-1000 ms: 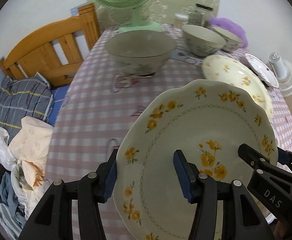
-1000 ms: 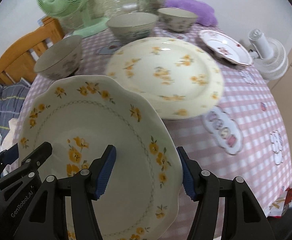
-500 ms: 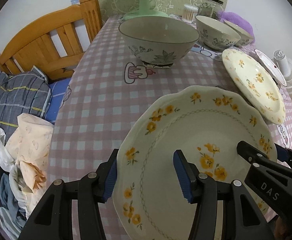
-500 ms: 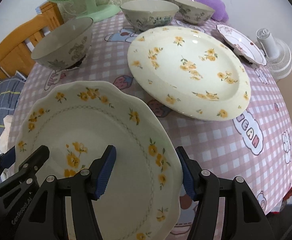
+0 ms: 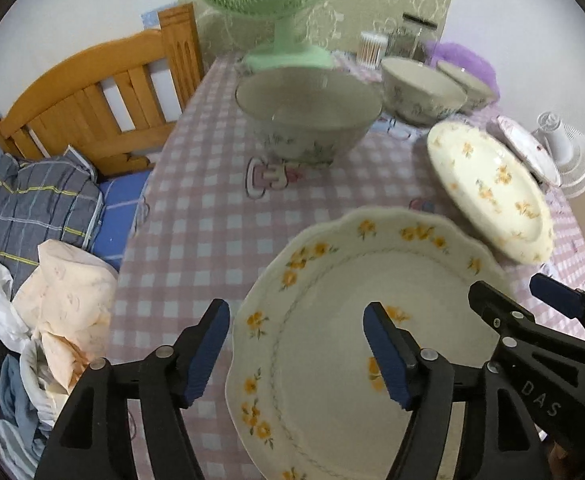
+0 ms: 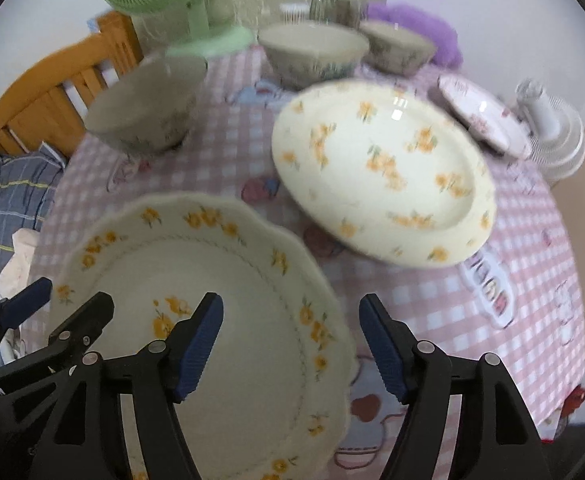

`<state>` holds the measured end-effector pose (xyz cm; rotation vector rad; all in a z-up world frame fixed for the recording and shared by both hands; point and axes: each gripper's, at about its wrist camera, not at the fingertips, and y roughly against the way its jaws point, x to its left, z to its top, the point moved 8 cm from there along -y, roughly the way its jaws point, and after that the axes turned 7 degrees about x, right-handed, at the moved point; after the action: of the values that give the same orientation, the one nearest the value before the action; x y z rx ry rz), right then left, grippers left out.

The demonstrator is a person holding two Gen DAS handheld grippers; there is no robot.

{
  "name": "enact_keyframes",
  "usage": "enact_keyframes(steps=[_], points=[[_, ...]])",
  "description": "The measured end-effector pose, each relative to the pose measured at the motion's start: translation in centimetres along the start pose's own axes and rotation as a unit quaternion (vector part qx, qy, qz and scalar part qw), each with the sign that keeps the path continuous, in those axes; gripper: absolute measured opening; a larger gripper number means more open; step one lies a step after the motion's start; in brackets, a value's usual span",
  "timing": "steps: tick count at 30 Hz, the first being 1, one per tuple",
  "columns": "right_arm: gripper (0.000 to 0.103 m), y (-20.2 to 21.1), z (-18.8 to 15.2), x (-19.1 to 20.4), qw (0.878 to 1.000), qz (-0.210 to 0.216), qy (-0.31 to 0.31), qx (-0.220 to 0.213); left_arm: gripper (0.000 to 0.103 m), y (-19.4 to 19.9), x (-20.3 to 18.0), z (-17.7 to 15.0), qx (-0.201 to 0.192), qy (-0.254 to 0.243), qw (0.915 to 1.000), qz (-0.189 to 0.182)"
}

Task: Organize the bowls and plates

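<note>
A scalloped cream plate with yellow flowers (image 5: 356, 320) (image 6: 220, 288) lies between both grippers near the table's front edge. My left gripper (image 5: 298, 350) is open with the plate's left rim between its fingers. My right gripper (image 6: 292, 340) is open with the plate's right rim between its fingers. I cannot tell whether the plate rests on the table or is lifted. A larger oval yellow-flowered plate (image 5: 488, 184) (image 6: 384, 168) lies to the right. Three patterned bowls stand behind: a large one (image 5: 308, 116) (image 6: 148, 104), a medium one (image 5: 420, 88) (image 6: 312, 52) and a small one (image 5: 466, 84) (image 6: 396, 46).
A pink checked tablecloth (image 5: 196, 216) covers the round table. A green fan (image 5: 276, 0), jars (image 5: 410, 38) and a purple item (image 6: 412, 16) stand at the back. A pink-flowered plate (image 6: 480, 114) and a white fan (image 6: 552, 132) are at the right. A wooden bedframe (image 5: 92, 96) with clothes is left.
Both grippers and the scalloped plate have shifted a little; the views are tilted up and blurred by motion. The jaws still span the plate's rims at the same width.
</note>
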<state>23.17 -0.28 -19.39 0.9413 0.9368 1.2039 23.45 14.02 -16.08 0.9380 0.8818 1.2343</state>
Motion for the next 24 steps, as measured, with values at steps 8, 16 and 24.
enact_keyframes(steps=[8, 16, 24], points=[[0.074, 4.0, 0.9, -1.9, 0.999, 0.002, -0.010, -0.038, 0.082, 3.4, -1.5, 1.3, -0.033, -0.005, 0.9994, 0.001], [0.074, 6.3, 2.8, -4.4, 0.997, 0.018, -0.024, -0.064, 0.089, 5.3, -3.9, 3.6, -0.064, 0.002, 0.9979, 0.005], [0.074, 5.8, 5.5, -9.2, 0.996, 0.028, -0.032, -0.077, 0.092, 4.8, -8.3, 5.9, -0.076, 0.006, 0.9970, 0.007]])
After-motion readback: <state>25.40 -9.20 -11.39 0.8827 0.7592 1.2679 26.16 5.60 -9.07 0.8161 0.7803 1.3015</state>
